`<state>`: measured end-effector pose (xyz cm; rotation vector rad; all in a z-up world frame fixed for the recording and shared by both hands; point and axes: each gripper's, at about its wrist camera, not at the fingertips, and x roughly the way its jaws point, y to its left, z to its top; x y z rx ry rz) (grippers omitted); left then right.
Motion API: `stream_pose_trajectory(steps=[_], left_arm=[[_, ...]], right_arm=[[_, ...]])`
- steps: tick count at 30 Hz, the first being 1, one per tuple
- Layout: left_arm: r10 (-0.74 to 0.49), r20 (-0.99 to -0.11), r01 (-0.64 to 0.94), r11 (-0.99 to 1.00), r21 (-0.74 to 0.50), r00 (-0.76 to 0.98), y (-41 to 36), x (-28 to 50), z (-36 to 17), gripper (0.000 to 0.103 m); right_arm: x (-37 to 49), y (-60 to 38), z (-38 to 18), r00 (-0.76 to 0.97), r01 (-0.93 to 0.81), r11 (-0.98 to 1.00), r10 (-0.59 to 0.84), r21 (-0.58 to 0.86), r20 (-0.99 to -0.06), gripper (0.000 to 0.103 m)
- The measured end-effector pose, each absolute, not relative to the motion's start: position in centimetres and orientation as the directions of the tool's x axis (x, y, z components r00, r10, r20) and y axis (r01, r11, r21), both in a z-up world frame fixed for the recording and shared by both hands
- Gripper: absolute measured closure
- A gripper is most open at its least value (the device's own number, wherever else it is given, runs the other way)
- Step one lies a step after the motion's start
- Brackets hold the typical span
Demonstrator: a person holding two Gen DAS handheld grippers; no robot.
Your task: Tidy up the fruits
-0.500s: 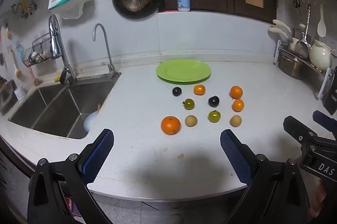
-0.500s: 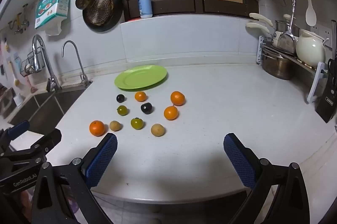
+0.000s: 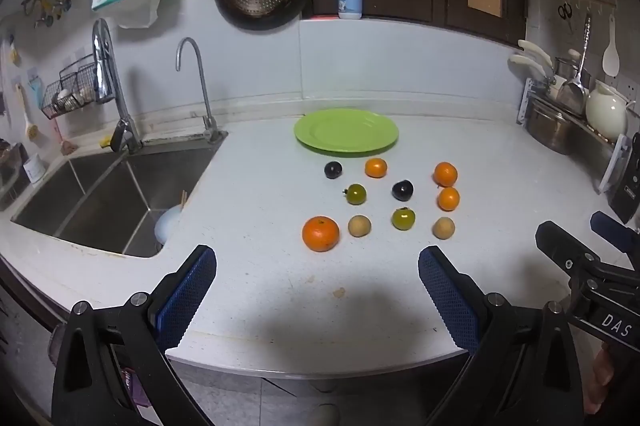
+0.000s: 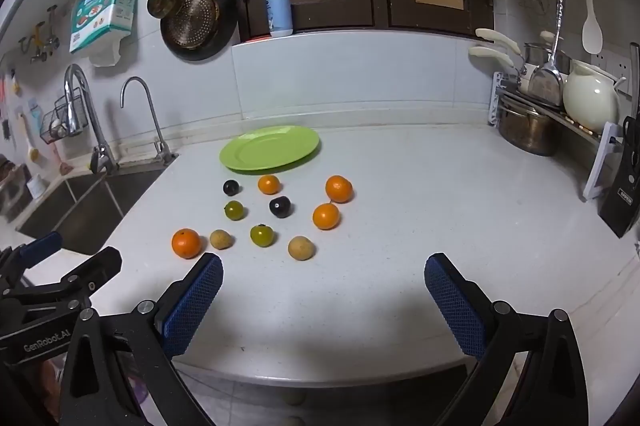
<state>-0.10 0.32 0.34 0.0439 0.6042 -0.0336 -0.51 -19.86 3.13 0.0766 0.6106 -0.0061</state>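
Black knife block (image 4: 622, 194) fuller from right.

Ten small fruits (image 3: 384, 200) sit loose on the counter (orange, green, dark, tan), just before the bare green plate (image 3: 346, 131).

We see a glossy green plate (image 3: 346, 147) on a smooth, speckled white counter (image 3: 260, 266), a brushed-metal sink (image 3: 100, 194), and matt black gripper fingers with rough, cross-hatched blue pads (image 3: 188, 296).
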Motion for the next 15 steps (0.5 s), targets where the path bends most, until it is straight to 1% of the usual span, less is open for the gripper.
stream_pose_trajectory(steps=[11, 15], left_arm=[[0.027, -0.535, 0.019, 0.997, 0.080, 0.844, 0.37, -0.77, 0.89, 0.000], [0.022, -0.533, 0.021, 0.997, 0.074, 0.846, 0.42, -0.87, 0.92, 0.000]], right_arm=[[-0.78, -19.90, 2.87, 0.823, 0.022, 0.997, 0.025, 0.076, -0.568, 0.001], [-0.70, -19.95, 2.88, 0.819, 0.017, 0.996, 0.033, 0.082, -0.573, 0.001]])
